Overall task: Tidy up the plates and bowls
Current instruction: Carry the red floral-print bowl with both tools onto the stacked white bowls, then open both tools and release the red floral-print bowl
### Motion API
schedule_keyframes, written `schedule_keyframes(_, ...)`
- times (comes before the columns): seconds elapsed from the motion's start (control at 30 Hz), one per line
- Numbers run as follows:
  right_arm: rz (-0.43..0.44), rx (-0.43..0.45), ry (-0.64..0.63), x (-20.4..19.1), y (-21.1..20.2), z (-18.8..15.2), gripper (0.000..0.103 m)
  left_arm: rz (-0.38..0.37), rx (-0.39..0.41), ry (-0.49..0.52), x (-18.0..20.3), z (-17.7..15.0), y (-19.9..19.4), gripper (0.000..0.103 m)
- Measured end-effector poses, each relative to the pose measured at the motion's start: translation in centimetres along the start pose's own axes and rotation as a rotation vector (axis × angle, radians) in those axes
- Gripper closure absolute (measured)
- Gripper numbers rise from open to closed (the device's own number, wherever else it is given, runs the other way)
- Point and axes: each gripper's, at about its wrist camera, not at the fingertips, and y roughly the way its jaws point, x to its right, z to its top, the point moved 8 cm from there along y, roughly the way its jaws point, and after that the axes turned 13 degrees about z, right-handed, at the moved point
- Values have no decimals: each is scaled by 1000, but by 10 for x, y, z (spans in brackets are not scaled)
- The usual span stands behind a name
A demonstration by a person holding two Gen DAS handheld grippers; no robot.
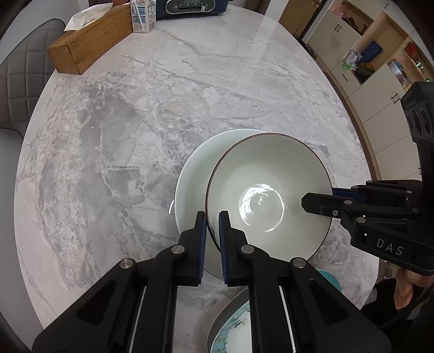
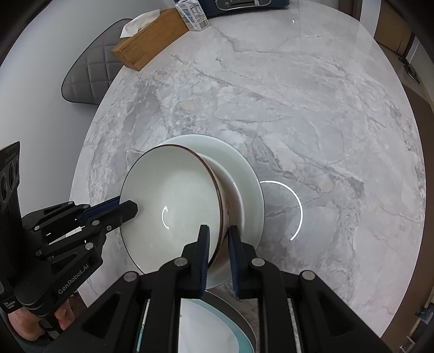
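A round table [image 1: 162, 114] with a grey-veined marble top fills most of both views; its glossy surface carries bright curved reflections of a lamp; at its far edge lie a wooden tissue box [image 1: 89, 40] with a white tissue sticking out, a small carton [image 1: 143, 16] just beside it, and a dark blue appliance [image 1: 190, 8] behind; a grey quilted chair [image 2: 89, 70] stands against the table's left side; the wall behind it is plain and pale; to the right, cream cabinets with open wooden shelves [image 1: 379, 54] hold coloured bags and odds and ends; the floor there is brown.
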Motion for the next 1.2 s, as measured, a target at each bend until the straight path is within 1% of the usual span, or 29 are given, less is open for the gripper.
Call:
schedule_keyframes(0.07, 1, 6, 2, 0, -1, 1, 84, 4, 5, -11, -2, 0, -1, 92)
schedule_keyframes(0.1, -1, 7, 2, 0, -1, 1, 84, 0, 8, -16, -2, 0, -2, 85)
schedule_keyframes(0.13, 0, 10, 1, 0, -2, 2, 78, -5, 13, -20, -2, 1, -3, 78)
schedule_keyframes(0.17, 10, 15, 1, 0, -3, 2, 70, -9, 22, -24, -3, 1, -5, 55)
schedule_keyframes(0.2, 19, 16, -1, -2, -4, 3, 65, -10, 31, -28, -3, 2, -7, 38)
schedule_keyframes(0.23, 14, 21, -5, -2, -5, 4, 51, -16, 40, -36, -4, 3, -9, 35)
schedule_keyframes(0.27, 7, 25, -10, -3, -5, 4, 46, -22, 44, -43, -6, 3, -11, 35)
schedule_keyframes(0.4, 25, 24, -6, -2, -4, 1, 44, -27, 49, -75, -13, 3, -15, 35)
schedule_keyframes(0.47, 25, 23, -2, -1, -3, -1, 40, -32, 55, -85, -17, 1, -19, 35)
schedule_keyframes(0.6, 45, 61, 7, 0, -18, -4, 37, -51, 85, -116, -28, -2, -32, 35)
schedule_keyframes(0.63, 50, 87, 11, 3, -26, -3, 31, -58, 96, -124, -33, -3, -35, 35)
schedule_keyframes(0.7, 53, 132, 30, 14, -38, -2, 24, -44, 95, -137, -45, -5, -34, 33)
schedule_keyframes(0.8, 37, 160, 83, 42, -46, -2, 24, -36, 89, -172, -66, -7, -29, 33)
schedule_keyframes(0.83, 31, 165, 103, 51, -47, -3, 28, -35, 86, -177, -71, -8, -28, 33)
schedule_keyframes(0.87, 25, 169, 116, 59, -47, -3, 37, -41, 82, -178, -74, -9, -25, 33)
schedule_keyframes(0.93, 28, 161, 134, 72, -43, -5, 46, -64, 77, -167, -74, -11, -20, 33)
schedule_keyframes(0.97, 37, 151, 141, 76, -39, -7, 48, -80, 70, -156, -71, -13, -17, 33)
schedule_keyframes(1.03, 56, 137, 141, 79, -33, -9, 57, -108, 64, -143, -65, -16, -11, 33)
schedule_keyframes(1.07, 64, 128, 134, 78, -29, -10, 59, -115, 62, -139, -62, -17, -9, 33)
schedule_keyframes(1.2, 102, 124, 123, 74, -23, -12, 60, -118, 41, -142, -58, -18, 1, 33)
